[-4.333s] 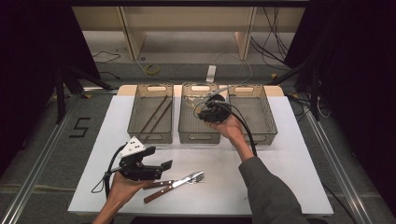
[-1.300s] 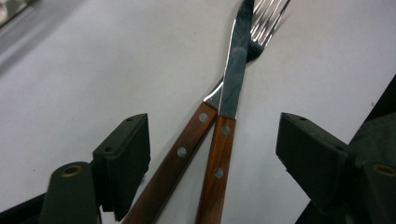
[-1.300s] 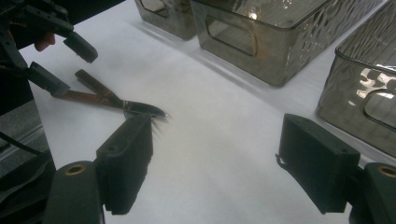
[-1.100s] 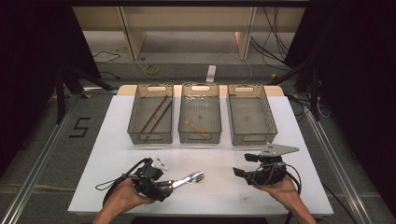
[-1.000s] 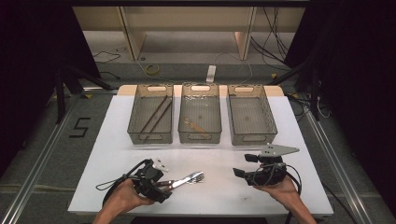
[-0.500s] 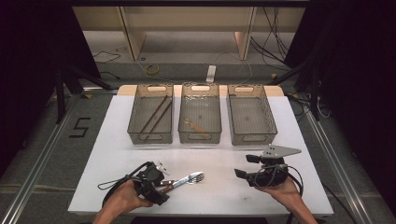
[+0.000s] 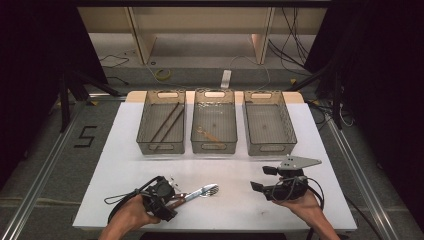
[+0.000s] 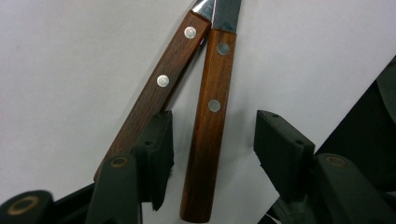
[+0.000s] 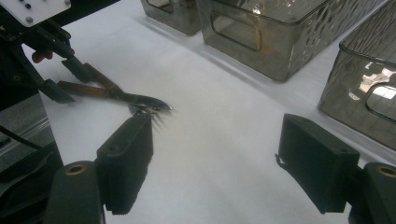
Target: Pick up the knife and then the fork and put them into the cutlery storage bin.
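3 bins (image 7: 213,145); 2 wood-handled utensils (image 8: 208,126); 2 hand-held grippers (image 7: 165,197)

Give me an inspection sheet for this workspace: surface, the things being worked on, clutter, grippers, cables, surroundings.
Surface: white table, no spills seen.
Job's things: two wooden-handled utensils lie side by side near the front edge; one is a fork.
Clutter: three clear bins in a row; left bin holds two dark sticks, middle bin a small brownish item, right bin looks empty.
Grippers: left gripper jaws have just been closing; one handle lies between them, pads not yet pressing. Right gripper open, nothing between its jaws.
Cables: one trails from each gripper; more on the floor behind.
Surroundings: dark curtains, wooden shelving, floor mark "5".
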Demonstrator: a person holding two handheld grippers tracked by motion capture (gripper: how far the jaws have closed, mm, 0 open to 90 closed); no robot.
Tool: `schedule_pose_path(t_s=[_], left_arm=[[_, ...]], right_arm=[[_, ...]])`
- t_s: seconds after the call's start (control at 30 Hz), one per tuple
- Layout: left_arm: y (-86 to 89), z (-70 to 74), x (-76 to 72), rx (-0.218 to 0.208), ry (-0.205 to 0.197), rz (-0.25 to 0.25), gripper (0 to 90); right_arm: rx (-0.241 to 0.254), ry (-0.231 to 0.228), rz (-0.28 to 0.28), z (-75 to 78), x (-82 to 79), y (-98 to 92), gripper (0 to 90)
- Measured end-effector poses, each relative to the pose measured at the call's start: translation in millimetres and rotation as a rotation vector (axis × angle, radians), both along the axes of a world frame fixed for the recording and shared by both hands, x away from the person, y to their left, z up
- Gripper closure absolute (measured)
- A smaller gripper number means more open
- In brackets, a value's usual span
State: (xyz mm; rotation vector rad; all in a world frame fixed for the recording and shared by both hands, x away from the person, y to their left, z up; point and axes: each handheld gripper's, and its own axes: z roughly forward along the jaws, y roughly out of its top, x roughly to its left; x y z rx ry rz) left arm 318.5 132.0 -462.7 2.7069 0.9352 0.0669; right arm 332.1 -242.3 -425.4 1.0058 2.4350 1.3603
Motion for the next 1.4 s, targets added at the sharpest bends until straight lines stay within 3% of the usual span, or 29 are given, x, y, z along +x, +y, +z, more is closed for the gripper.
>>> schedule_pose_path(t_s=[0.2,0.47,0.7,0.93,1.13,1.4], left_arm=[[-5.3,-0.2,-0.8,0.025,-0.027,-0.019,57.1],[-4.7,0.4,1.8,0.011,0.001,-0.008,71.4],[-6.6,0.8,1.8,0.023,-0.003,-0.025,74.6],[-3.2,1.2,2.9,-0.022,0.009,-0.009,75.4],[-7.0,9.6,0.8,-0.084,0.02,-0.039,75.5],[-23.6,19.6,5.9,-0.117,0.037,-0.088,75.5]], right_arm=[[-0.003,0.0,0.002,0.0,0.0,0.1,27.2],[-0.007,-0.004,0.01,1.2,-0.9,2.0,27.3],[-0.004,-0.006,0.011,1.9,-0.7,1.4,27.3],[-0.001,-0.008,0.016,3.0,-1.5,2.3,27.7],[0.014,-0.019,0.032,5.8,-3.8,5.1,27.7],[-0.005,-0.054,0.13,9.8,-12.7,30.4,27.6]])
